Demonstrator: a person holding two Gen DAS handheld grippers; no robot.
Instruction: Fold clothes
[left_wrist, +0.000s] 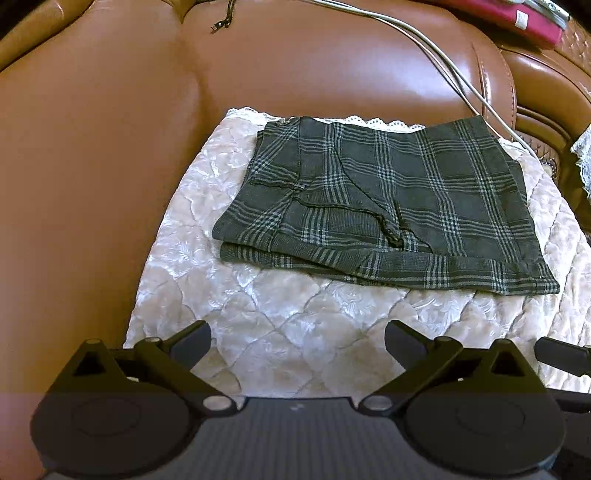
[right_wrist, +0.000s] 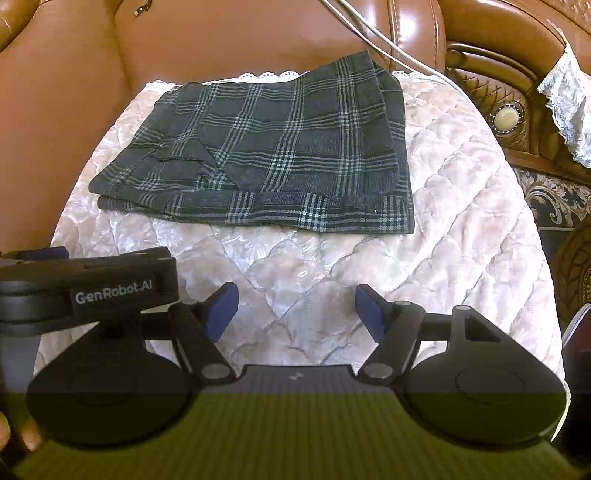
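Plaid garment (left_wrist: 388, 206), dark green with pale checks, lying folded into a compact stack of layers, flat on the quilted pad (left_wrist: 280, 332) covering the sofa seat (left_wrist: 92, 184). Edges roughly squared, a hemmed corner and seam showing on top; judged near the end of folding, perhaps one more fold or a smoothing left. Set toward the back of the pad, probably to leave bare quilt in front for working. White cable (left_wrist: 454, 74) trailing over the backrest, ending near the garment's far right corner.

Left tool (left_wrist: 297, 343) open, empty, hovering over bare quilt, well short of the garment's near edge. Right tool (right_wrist: 297, 310) likewise spread apart, blue pads (right_wrist: 221, 310) holding nothing, garment ahead and slightly left, not touched.
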